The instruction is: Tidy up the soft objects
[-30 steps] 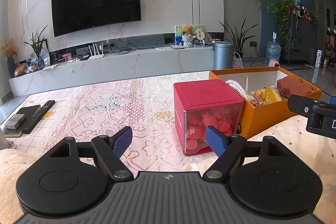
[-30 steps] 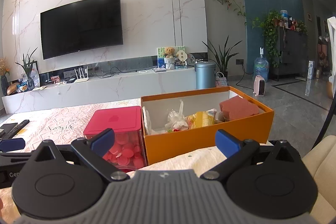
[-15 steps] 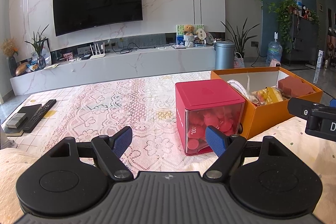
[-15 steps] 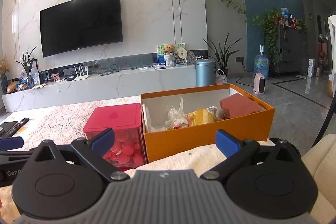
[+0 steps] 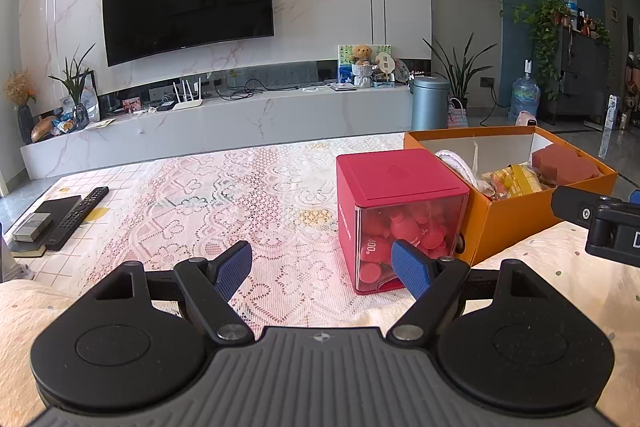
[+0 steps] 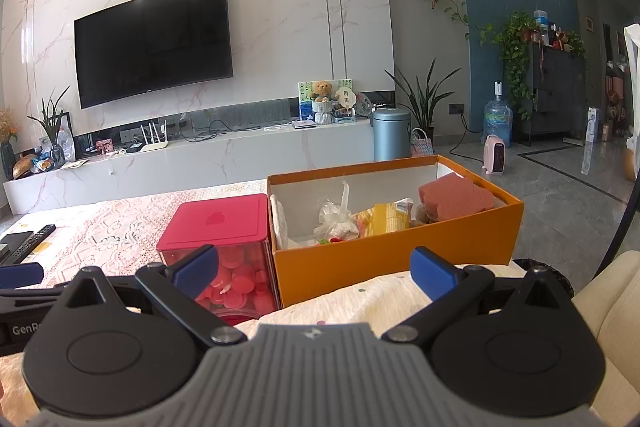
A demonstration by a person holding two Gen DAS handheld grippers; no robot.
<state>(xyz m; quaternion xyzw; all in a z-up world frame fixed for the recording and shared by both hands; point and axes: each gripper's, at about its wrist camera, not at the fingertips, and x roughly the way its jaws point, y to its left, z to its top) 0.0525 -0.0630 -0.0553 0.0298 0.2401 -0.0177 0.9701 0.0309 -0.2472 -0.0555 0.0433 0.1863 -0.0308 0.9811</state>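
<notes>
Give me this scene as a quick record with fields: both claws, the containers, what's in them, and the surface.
left claw: open, empty, short of the red box
right claw: open, empty, facing the orange box
red box: red lid on, clear walls, full of red pieces
orange box: open top, right of the red box, close beside it
orange box contents: pink sponge, yellow packet, knotted clear bag
surface: lace tablecloth
far left: remote control

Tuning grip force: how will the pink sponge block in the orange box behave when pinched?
The pink sponge block looks porous, so it probably compresses and springs back. Likely light for its bulk. Its flat faces shouldn't roll; it lies atop clutter in the orange box, so pushing may just slide it.
</notes>
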